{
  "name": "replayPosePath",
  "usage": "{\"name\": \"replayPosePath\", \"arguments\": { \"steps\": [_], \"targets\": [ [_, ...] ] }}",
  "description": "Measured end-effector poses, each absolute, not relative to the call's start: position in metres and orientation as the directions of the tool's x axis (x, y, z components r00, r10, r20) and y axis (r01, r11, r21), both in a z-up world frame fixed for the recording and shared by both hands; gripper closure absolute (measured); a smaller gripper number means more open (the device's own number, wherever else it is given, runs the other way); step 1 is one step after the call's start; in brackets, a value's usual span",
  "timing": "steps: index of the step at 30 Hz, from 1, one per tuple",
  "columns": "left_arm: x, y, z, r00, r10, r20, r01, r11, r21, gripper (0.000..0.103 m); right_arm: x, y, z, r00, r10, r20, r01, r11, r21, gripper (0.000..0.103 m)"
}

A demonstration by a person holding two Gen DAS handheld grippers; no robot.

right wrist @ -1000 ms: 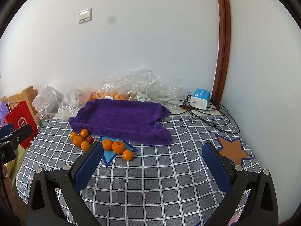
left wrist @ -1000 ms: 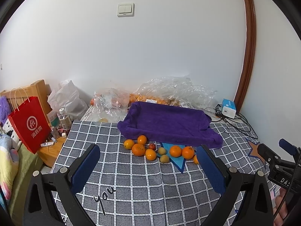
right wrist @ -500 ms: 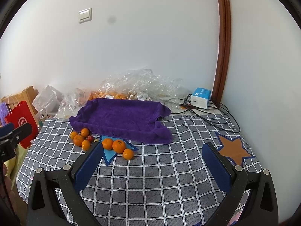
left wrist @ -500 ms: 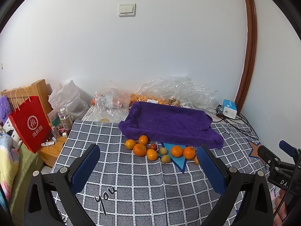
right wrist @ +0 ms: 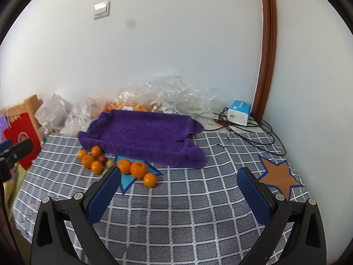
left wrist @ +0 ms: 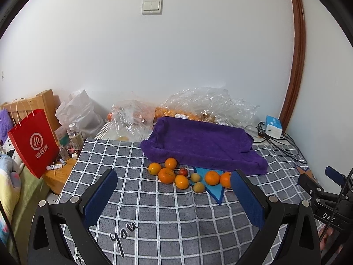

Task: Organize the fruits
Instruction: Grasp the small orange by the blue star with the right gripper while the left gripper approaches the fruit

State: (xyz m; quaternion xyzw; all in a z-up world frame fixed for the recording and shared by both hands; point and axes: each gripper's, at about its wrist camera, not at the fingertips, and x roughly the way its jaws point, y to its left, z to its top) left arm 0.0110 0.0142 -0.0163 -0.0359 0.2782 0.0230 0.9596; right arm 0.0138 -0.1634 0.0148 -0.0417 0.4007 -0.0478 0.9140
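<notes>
A red bag [left wrist: 33,141] stands far out at 9 o'clock. The left tongs [left wrist: 174,195] are wide open and hold nothing, above the checked cloth [left wrist: 167,220]. The oranges [left wrist: 166,175] lie in a bunch at 12 o'clock from them, just in front of the purple towel [left wrist: 203,141]. Some sit on a blue star [left wrist: 213,188]. The right tongs [right wrist: 178,191] are wide open and empty too. An orange star [right wrist: 278,176] lies at 2 o'clock from them.

Both grippers [left wrist: 174,194] [right wrist: 178,190] seemingly empty, jaws wide.
</notes>
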Motion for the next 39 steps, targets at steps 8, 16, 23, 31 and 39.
{"name": "replayPosePath", "arguments": {
  "steps": [8, 16, 23, 31, 39],
  "targets": [
    [0.050, 0.032, -0.060, 0.802, 0.012, -0.597, -0.075, 0.994, -0.081, 0.000, 0.050, -0.176, -0.041, 0.575, -0.134, -0.807, 0.072, 0.991, -0.113, 0.000],
    [0.087, 0.069, -0.111, 0.733, 0.020, -0.679, -0.112, 0.989, -0.092, 0.002, 0.081, -0.172, -0.094, 0.483, -0.092, -0.871, 0.048, 0.996, -0.078, 0.008],
    [0.116, 0.088, -0.146, 0.668, 0.000, -0.744, -0.125, 0.986, -0.112, 0.014, 0.095, -0.159, -0.121, 0.463, -0.041, -0.885, 0.026, 0.999, -0.033, 0.018],
    [0.131, 0.092, -0.173, 0.624, -0.022, -0.781, -0.101, 0.989, -0.108, 0.028, 0.105, -0.147, -0.140, 0.430, 0.021, -0.903, -0.003, 1.000, 0.022, 0.026],
    [0.130, 0.088, -0.177, 0.639, 0.004, -0.769, -0.079, 0.995, -0.061, 0.031, 0.116, -0.137, -0.161, 0.386, 0.018, -0.922, -0.020, 1.000, 0.011, 0.026]
  ]
}}
